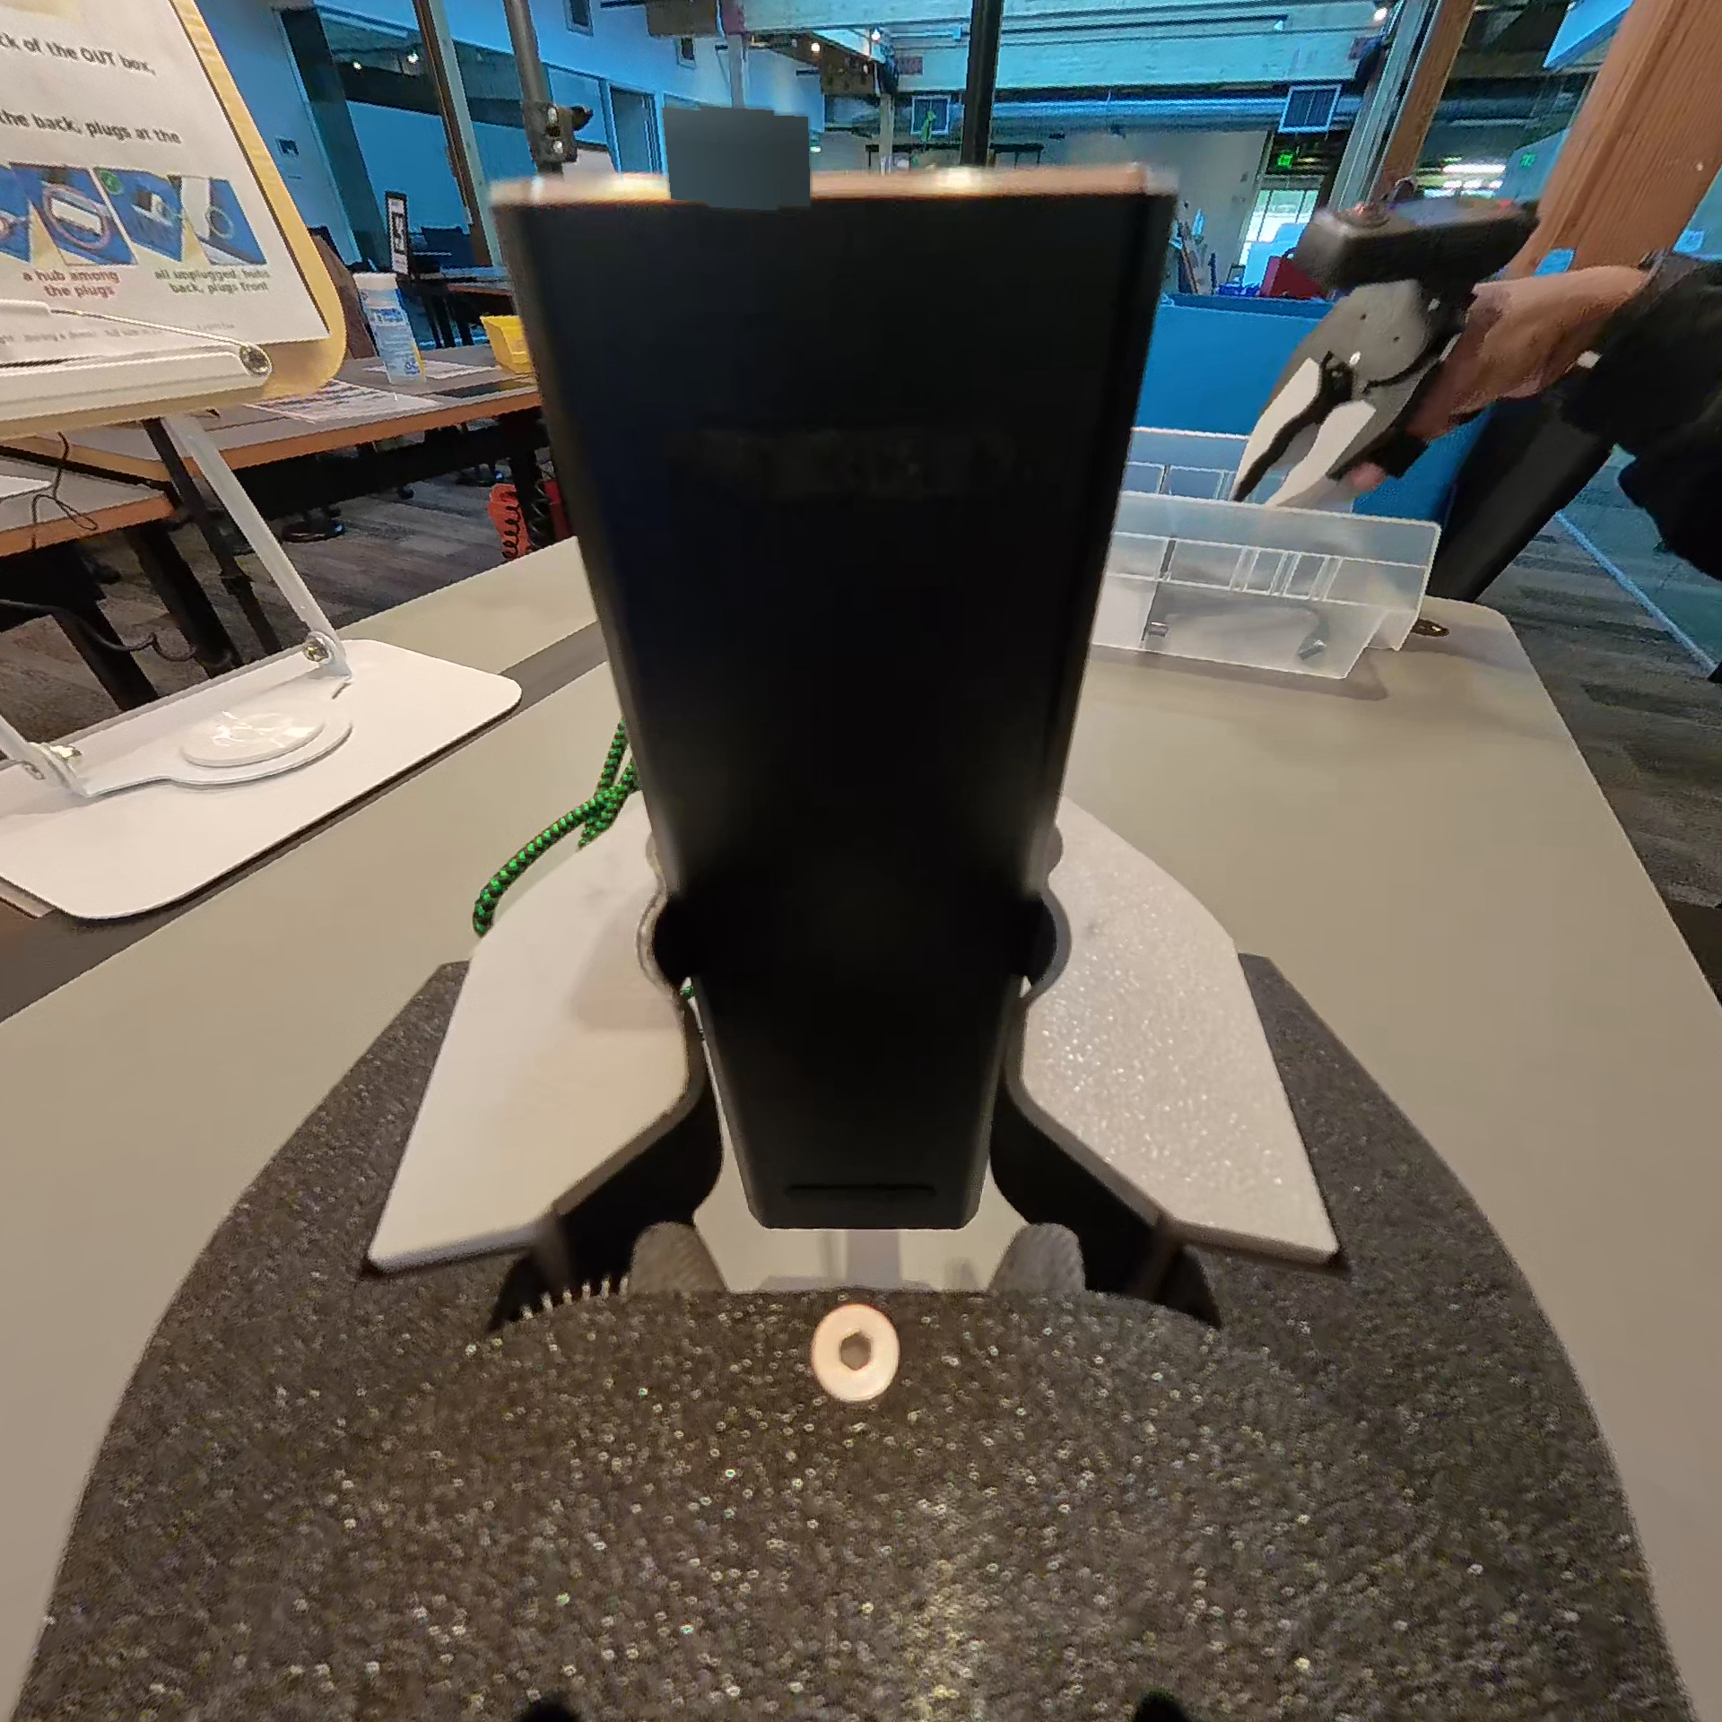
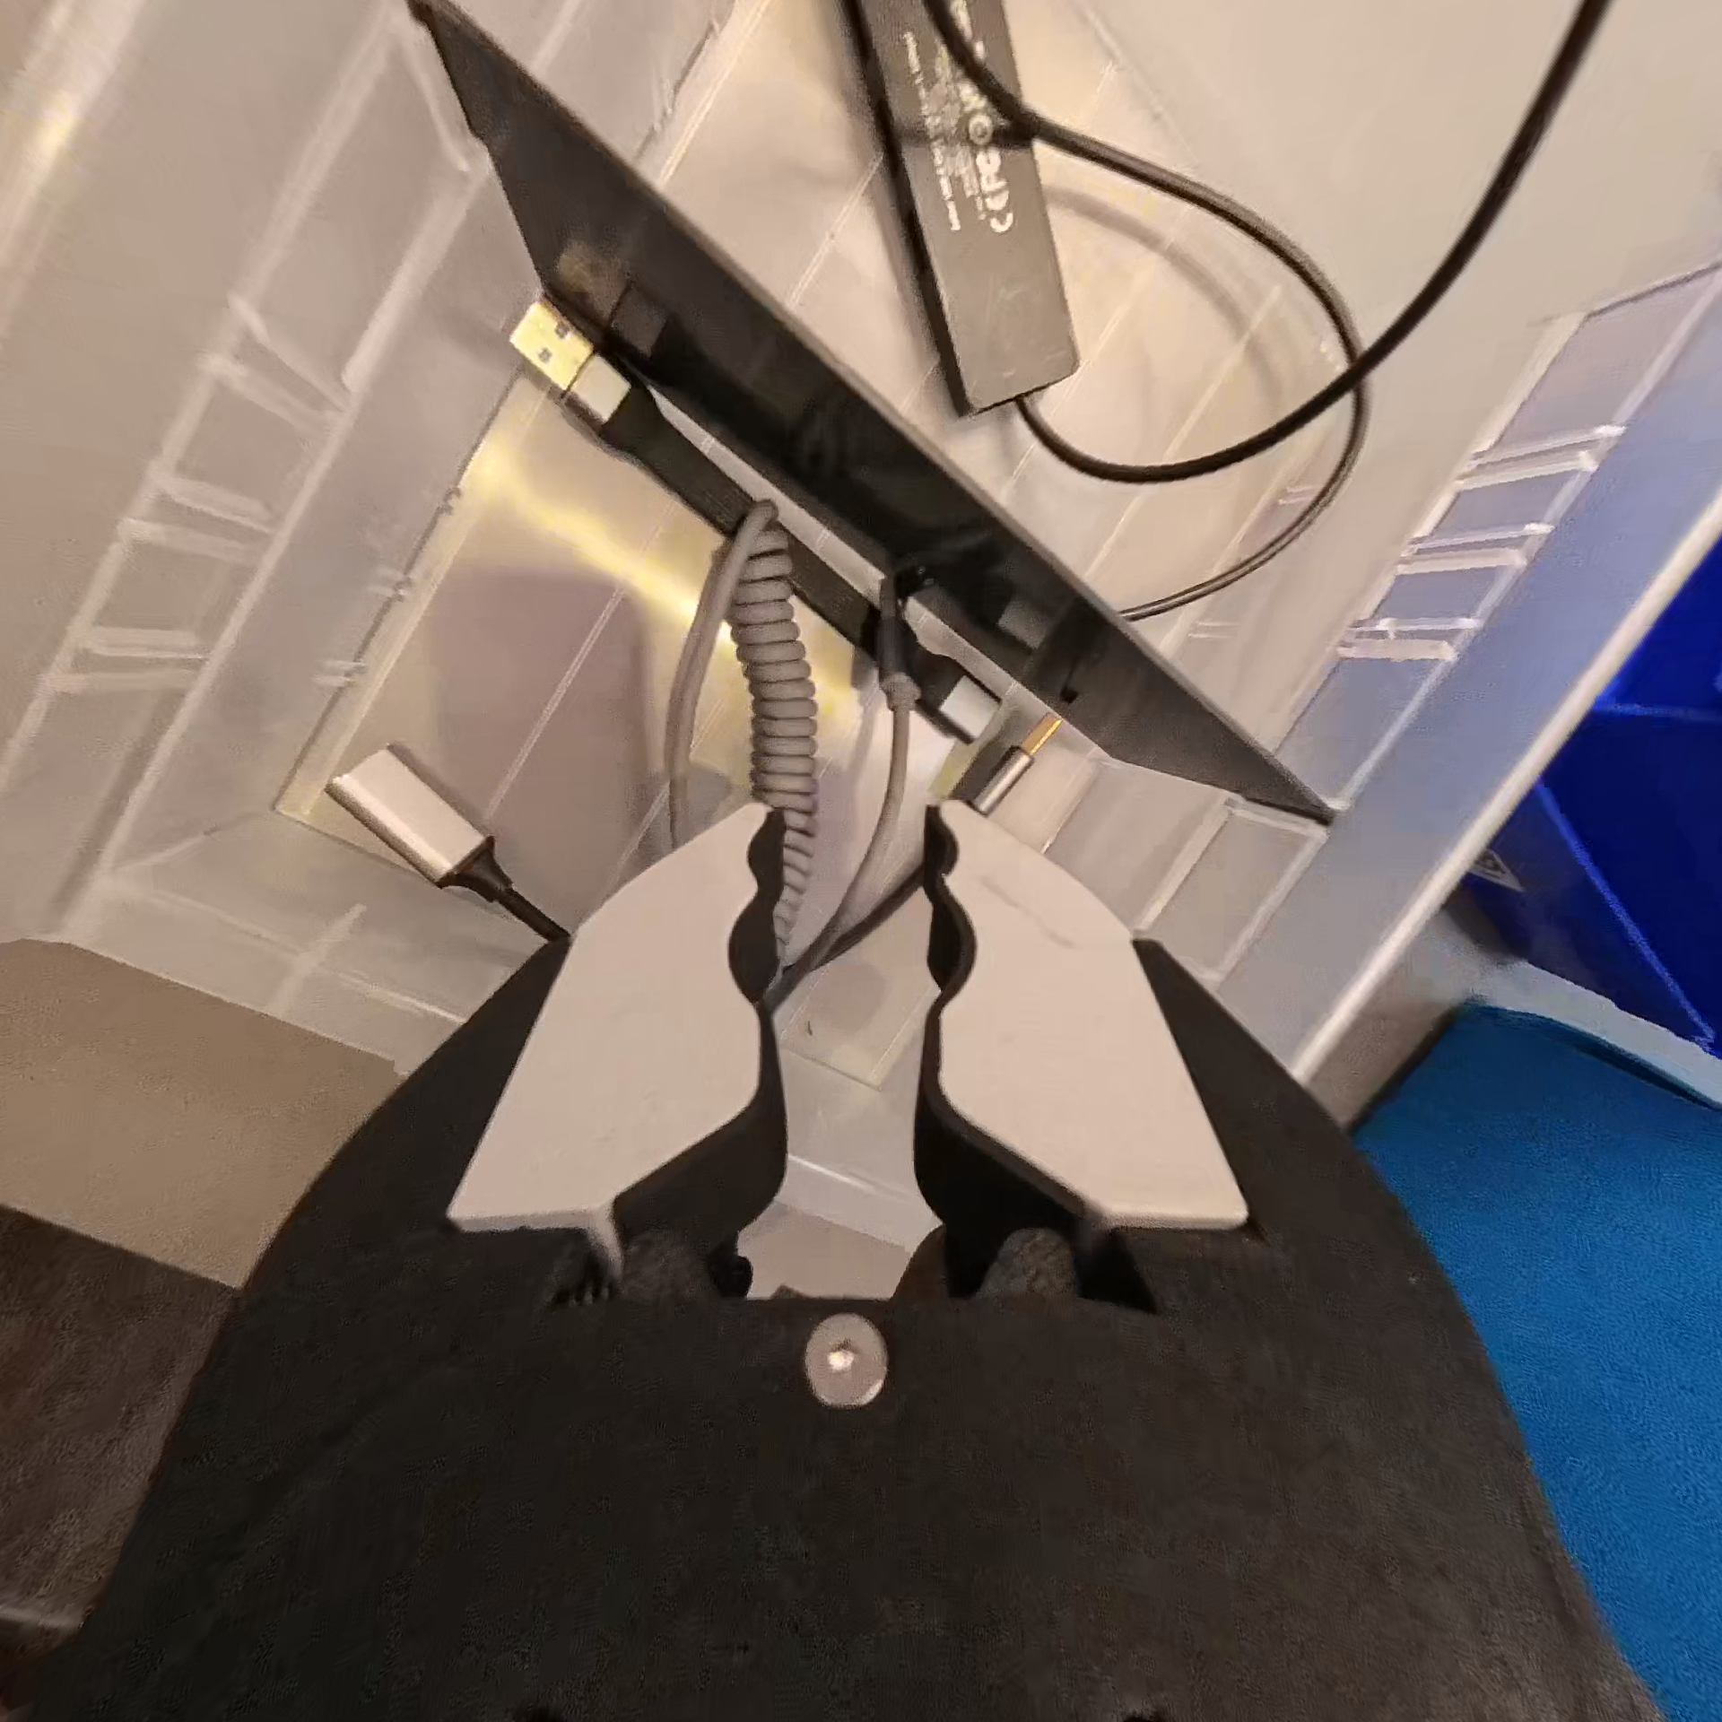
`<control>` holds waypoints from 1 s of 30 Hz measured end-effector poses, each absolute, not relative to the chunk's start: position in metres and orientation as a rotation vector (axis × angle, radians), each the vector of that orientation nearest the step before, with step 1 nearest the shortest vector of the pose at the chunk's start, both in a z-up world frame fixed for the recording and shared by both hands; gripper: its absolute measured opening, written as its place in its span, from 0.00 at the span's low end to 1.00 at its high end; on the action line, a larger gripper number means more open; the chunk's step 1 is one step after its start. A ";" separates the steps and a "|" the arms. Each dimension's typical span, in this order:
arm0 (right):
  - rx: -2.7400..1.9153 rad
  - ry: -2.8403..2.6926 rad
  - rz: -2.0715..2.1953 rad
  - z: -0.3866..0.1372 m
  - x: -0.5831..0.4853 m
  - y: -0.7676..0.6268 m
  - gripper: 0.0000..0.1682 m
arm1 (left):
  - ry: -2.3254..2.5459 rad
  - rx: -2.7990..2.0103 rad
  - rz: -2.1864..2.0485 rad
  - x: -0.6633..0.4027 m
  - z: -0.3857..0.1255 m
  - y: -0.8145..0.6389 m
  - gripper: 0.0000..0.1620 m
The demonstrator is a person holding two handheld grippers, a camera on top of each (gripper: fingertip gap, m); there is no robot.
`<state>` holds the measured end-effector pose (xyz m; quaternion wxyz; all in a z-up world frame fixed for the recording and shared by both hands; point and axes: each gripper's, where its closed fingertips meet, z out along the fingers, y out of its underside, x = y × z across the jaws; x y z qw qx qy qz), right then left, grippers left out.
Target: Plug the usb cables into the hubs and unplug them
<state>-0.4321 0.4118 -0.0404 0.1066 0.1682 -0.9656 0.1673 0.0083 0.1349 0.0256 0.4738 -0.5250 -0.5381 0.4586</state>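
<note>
Hub (image 1: pixel 839 578) sits clamped in my left gripper (image 1: pixel 853 932) above the table; my right gripper (image 2: pixel 848 839), jaws narrowly parted, reaches into the clear bin (image 2: pixel 280 522) for the coiled cable (image 2: pixel 778 671); next I pinch it.

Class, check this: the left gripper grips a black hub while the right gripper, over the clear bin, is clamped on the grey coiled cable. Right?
Not quite. The right wrist view shows the right gripper open above the grey coiled cable, gripping nothing. The rest holds.

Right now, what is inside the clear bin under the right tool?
The clear bin holds a long black hub, a slim hub, a coiled grey cable and loose plugs. The long hub hides whatever is beneath it.
</note>
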 end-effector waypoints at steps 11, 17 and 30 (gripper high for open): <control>0.801 -2.738 1.007 0.032 -0.307 0.342 0.16 | -1.320 -1.319 1.048 0.008 0.022 0.142 0.44; 1.259 -2.631 1.266 0.057 -0.181 0.279 0.16 | -1.228 -1.261 1.029 0.015 0.038 0.147 0.44; 1.516 -1.912 1.747 -0.014 0.027 0.151 0.21 | -1.288 -0.979 0.957 0.022 0.038 0.117 0.44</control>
